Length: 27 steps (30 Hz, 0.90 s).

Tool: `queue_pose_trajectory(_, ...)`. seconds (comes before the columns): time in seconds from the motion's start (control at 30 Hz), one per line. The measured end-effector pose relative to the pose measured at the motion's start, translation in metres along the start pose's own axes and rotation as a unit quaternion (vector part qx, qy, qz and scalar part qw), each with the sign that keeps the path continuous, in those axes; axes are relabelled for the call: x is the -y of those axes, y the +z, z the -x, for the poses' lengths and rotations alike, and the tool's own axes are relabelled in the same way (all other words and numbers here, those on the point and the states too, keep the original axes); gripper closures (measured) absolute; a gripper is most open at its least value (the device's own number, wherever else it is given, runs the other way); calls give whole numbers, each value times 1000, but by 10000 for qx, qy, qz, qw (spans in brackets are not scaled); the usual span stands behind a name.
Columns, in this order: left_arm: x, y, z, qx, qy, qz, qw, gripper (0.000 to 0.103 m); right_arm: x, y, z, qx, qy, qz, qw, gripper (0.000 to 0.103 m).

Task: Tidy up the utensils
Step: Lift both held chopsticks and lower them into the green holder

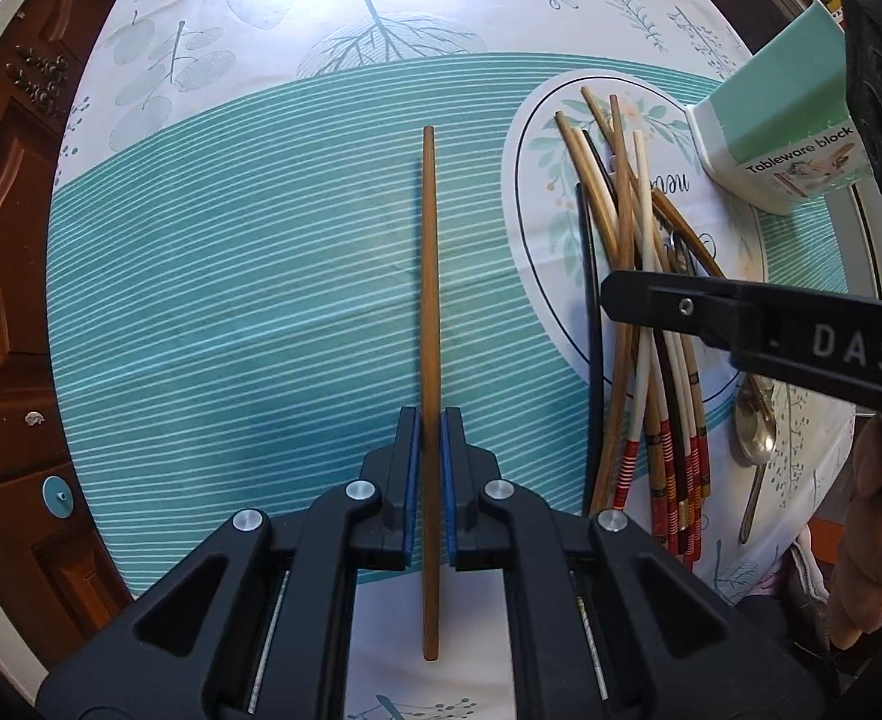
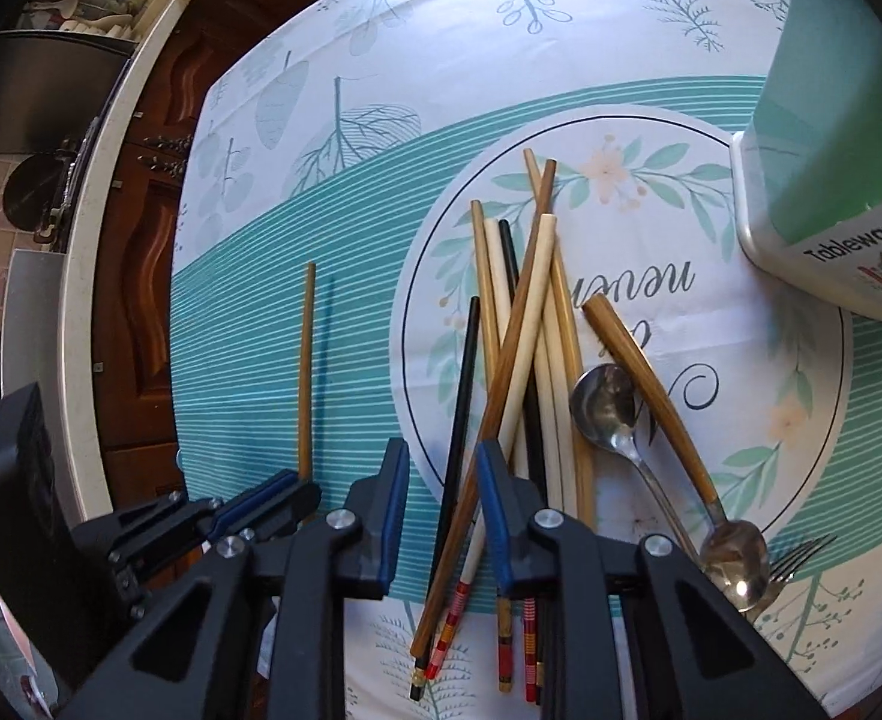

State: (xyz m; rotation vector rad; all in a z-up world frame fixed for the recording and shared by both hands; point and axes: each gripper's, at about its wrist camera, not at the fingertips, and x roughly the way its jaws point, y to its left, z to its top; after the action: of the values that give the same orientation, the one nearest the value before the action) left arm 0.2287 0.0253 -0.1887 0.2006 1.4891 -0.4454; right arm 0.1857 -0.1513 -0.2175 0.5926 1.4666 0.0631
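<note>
My left gripper [image 1: 429,420] is shut on a plain brown chopstick [image 1: 429,276], gripping it near its lower third and holding it above the teal striped tablecloth. The right wrist view shows the same gripper [image 2: 297,486] and chopstick [image 2: 306,372] at the left. Several mixed chopsticks [image 2: 531,330] lie in a loose pile on the printed circle. My right gripper [image 2: 444,480] is open low over the pile's near end. A black chopstick [image 2: 462,396] and a brown one [image 2: 501,372] pass between its pads. One finger of my right gripper [image 1: 669,303] crosses the pile in the left wrist view.
A mint and white "Tableware block" holder [image 2: 831,192] stands at the far right of the cloth. A metal spoon [image 2: 603,402], a wooden-handled spoon [image 2: 645,372] and a fork [image 2: 795,558] lie right of the pile. The table's left edge [image 1: 75,192] drops off beside brown cabinet doors.
</note>
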Motion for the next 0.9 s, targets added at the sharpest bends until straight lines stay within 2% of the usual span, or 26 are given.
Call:
queue_pose_trajectory(0.3, -6, 0, 2, 24, -92, 22, 10000, 99, -3, 6, -5, 97, -484, -83, 9987, 83)
queue_pose_trajectory(0.47, -4, -10, -4, 38, -95, 18, 9999, 99, -6, 10, -9, 123, -748, -127, 9970, 93)
queue_pose_trajectory(0.6, -6, -15, -2, 49, -100, 10, 9999, 99, -8, 10, -9, 150, -879, -123, 9959, 95)
queue_pose_trajectory(0.7, -4, -15, 1, 89, -108, 15, 9999, 99, -7, 10, -8, 200, -830, -152, 9962, 96)
queue_pose_trajectory(0.9, 1, -17, 18, 276, -135, 12, 9995, 99, 2, 3, 7, 345, -462, -97, 9983, 96)
